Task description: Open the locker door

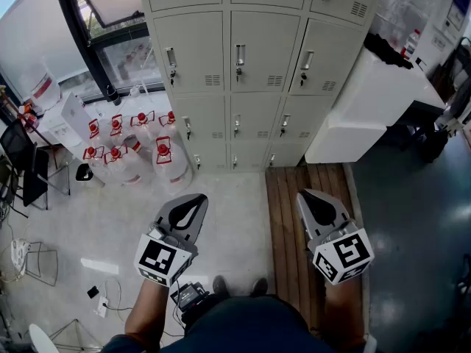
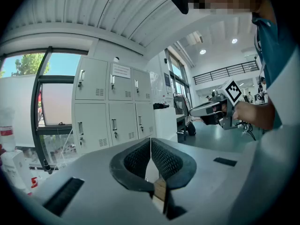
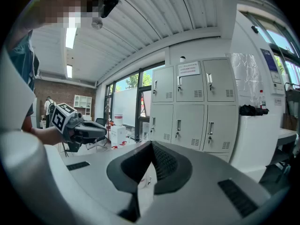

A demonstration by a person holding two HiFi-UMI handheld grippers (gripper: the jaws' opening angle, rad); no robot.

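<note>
While the person stood at the bottom edge of the head view with both forearms reaching forward, the left gripper [image 1: 196, 198] sat lower left of centre and the right gripper [image 1: 305, 195] lower right of centre, well apart from each other. Seen from its own camera, the left gripper had its jaws closed, ribbed pads meeting in a thin line with nothing between them. The right gripper's own view showed the same: jaws together and empty. Below the left gripper lay pale floor [image 1: 235, 204] with a few small dark bits near the lower left corner. Under the right gripper ran a strip of wooden slats [image 1: 288, 219]. Further up, left of centre, a cluster of clear water jugs [image 1: 168, 160] with red caps stood on the floor, just beside the lowest lockers. Across the upper middle of the frame rose the grey lockers [image 1: 265, 57], three columns wide, every visible door shut, each with a small handle and a vent. Neither gripper touched them. A white counter [image 1: 368, 109] butted against their right side, and a dark-framed window [image 1: 121, 46] filled the upper left
</note>
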